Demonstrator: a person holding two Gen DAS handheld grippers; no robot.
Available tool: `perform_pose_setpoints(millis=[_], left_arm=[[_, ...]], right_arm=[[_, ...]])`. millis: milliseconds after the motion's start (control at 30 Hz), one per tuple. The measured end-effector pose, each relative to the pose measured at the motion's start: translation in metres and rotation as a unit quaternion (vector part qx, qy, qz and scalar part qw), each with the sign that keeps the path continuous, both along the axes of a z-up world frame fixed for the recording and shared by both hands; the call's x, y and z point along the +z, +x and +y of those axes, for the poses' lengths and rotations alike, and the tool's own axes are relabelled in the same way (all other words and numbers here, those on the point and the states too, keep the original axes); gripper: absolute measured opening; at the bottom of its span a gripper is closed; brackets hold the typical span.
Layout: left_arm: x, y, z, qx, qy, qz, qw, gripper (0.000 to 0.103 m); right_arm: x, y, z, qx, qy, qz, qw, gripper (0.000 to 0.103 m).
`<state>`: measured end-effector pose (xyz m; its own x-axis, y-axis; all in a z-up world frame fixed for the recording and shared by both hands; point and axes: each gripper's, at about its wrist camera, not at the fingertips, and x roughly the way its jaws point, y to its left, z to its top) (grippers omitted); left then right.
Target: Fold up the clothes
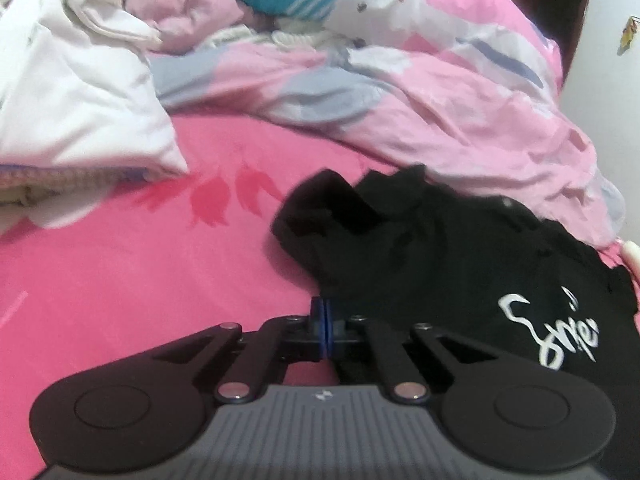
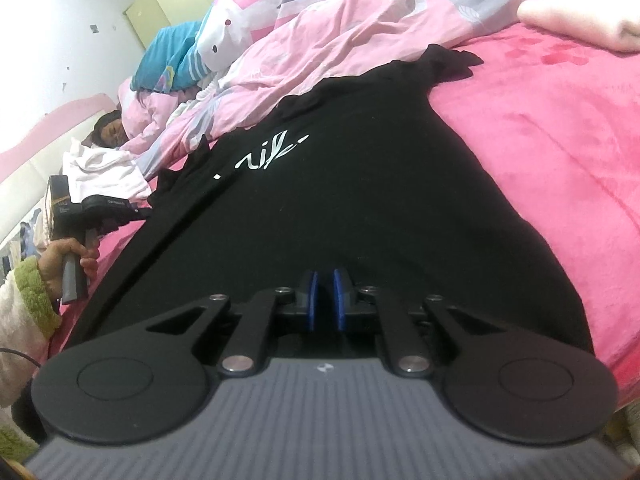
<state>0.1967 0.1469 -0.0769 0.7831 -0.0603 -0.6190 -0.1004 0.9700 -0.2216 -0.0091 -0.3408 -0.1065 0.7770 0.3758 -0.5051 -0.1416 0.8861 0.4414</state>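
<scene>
A black T-shirt [image 2: 360,200] with white script lettering lies spread across the pink bed sheet [image 2: 540,140], one sleeve reaching toward a rumpled pink and white duvet [image 2: 340,12] that is heaped along the far side of the bed. The right gripper [image 2: 325,300] sits low over the near hem of the shirt, its blue pads drawn almost together with only a thin slit between them; whether cloth is caught in that slit cannot be told, since the fabric below is as dark as the fingers. The left gripper [image 1: 325,322] has its blue pads pressed flat against each other at the edge of the shirt [image 1: 440,260], just where black cloth meets pink sheet, and a pinch of fabric cannot be made out there either. In the right wrist view a hand [image 2: 68,256] in a fuzzy cream and green sleeve [image 2: 28,304] grips the handle of that left gripper, off to the side of the shirt. A white pillow [image 1: 72,92] lies well apart, by the head of the bed
</scene>
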Motion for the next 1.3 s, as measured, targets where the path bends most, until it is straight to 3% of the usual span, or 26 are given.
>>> perform_pose_setpoints(millis=[100,233,367,500,567,667,767,867,967,1033,1167,1200,1300], left_arm=[[-0.005,0.006,0.006,0.008,-0.001,0.003,1.0000,0.002],[-0.008,0.010,0.008,0.042,0.052,-0.014,0.9977,0.000],[-0.010,0.014,0.030,0.060,0.009,0.000,0.9982,0.001],[0.008,-0.004,0.031,0.035,-0.010,-0.014,0.9992,0.008],[0.022,-0.021,0.020,-0.008,-0.011,-0.024,0.9996,0.017],[0.031,-0.049,-0.012,-0.104,-0.025,-0.007,0.9943,0.019],[0.037,-0.077,-0.046,-0.203,-0.040,0.016,0.9782,0.019],[0.022,-0.102,-0.071,-0.257,-0.037,0.057,0.9639,0.016],[0.003,-0.127,-0.072,-0.253,-0.001,0.065,0.9653,0.009],[0.002,-0.140,-0.058,-0.223,0.018,0.062,0.9728,0.003],[0.006,-0.153,-0.029,-0.173,0.040,0.057,0.9825,0.003],[0.009,-0.153,-0.025,-0.170,0.040,0.055,0.9831,0.004],[0.025,-0.148,-0.033,-0.168,0.092,0.034,0.9810,0.011]], right_arm=[[-0.001,-0.001,-0.001,-0.001,0.005,0.001,1.000,0.006],[-0.001,-0.002,-0.001,-0.001,0.005,0.001,1.000,0.006],[-0.001,-0.002,0.000,-0.001,0.003,-0.001,1.000,0.006],[-0.001,-0.002,0.000,-0.002,0.006,-0.001,1.000,0.006],[-0.001,-0.003,0.000,-0.002,0.007,-0.001,1.000,0.006],[-0.002,-0.003,0.000,-0.002,0.008,-0.002,1.000,0.006],[-0.002,-0.003,0.000,-0.002,0.008,-0.002,1.000,0.006],[-0.001,-0.004,0.000,-0.002,0.008,-0.003,1.000,0.006],[-0.001,-0.004,0.001,-0.002,0.007,-0.003,1.000,0.006],[-0.001,-0.004,0.000,-0.002,0.008,-0.003,1.000,0.006],[-0.002,-0.005,0.000,-0.002,0.013,-0.002,1.000,0.006],[-0.002,-0.005,0.000,-0.002,0.013,-0.003,1.000,0.006],[-0.002,-0.006,0.001,-0.003,0.012,-0.003,1.000,0.006]])
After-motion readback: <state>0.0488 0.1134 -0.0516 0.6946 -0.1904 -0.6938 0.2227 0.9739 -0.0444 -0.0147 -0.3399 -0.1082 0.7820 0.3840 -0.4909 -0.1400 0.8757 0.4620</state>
